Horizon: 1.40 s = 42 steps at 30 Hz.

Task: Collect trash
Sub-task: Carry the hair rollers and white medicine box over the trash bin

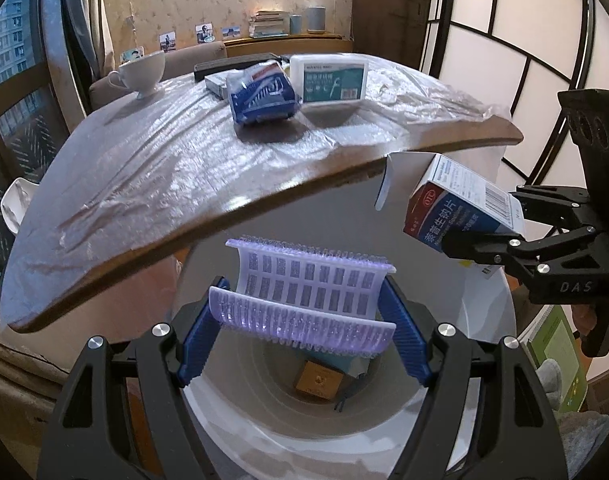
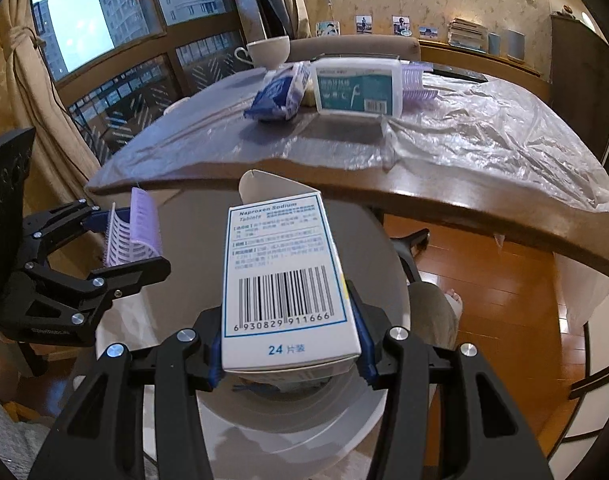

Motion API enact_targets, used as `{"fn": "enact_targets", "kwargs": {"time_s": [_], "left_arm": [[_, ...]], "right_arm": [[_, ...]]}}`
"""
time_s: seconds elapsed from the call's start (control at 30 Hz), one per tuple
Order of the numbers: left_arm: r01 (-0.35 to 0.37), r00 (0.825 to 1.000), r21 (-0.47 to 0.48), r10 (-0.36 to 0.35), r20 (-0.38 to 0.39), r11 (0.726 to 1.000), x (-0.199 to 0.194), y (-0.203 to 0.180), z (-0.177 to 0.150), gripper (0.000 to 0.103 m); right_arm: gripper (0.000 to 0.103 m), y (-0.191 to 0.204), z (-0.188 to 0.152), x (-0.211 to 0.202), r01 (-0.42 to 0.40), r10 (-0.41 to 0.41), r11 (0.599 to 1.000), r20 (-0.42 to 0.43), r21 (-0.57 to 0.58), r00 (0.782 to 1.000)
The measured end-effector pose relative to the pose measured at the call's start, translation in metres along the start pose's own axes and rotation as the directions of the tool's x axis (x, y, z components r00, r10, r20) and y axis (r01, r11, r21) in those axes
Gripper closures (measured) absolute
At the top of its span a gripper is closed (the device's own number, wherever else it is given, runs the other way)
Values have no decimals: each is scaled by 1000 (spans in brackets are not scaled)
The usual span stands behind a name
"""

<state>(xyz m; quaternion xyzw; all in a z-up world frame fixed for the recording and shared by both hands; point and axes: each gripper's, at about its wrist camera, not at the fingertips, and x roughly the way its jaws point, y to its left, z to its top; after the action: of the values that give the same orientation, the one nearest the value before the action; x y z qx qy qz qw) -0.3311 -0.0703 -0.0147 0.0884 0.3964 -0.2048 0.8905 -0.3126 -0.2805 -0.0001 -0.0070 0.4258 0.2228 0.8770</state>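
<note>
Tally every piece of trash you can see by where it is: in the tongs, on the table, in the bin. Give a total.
In the tongs: 2, the purple plastic tray and the medicine box.
On the table: 3, the blue packet, the white floss box, more purple trays.
In the bin: at least 1, a brown box.
Total: 6.

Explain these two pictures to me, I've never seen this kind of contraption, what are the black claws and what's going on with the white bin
The black claws are hand-held grippers, one in each of a person's hands, each carrying a wide-angle camera that looks along its fingers. One picture comes from each.

The left gripper is clamped on a purple plastic hair roller. The right gripper is clamped on a white medicine box with an open flap. Both hang over a white trash bin beside the table, with some trash already inside.

On the plastic-covered table remain a blue-and-white packet, a white floss-pick box and a white cup.
</note>
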Motion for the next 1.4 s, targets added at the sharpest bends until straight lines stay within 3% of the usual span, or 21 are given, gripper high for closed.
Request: {"fn": "enact_targets", "kwargs": {"time_s": [0.6,1.4], "left_arm": [[-9,997,26,11,-78,1000,23,-4,-16,26],[-26,993,52,32,-112,998,39,-8,-19,26]], "right_arm": [[54,8,-15,22,57,-59,997,-50,-44,997],[54,15,-18,37,83,-88,994,-82,-66,993]]}}
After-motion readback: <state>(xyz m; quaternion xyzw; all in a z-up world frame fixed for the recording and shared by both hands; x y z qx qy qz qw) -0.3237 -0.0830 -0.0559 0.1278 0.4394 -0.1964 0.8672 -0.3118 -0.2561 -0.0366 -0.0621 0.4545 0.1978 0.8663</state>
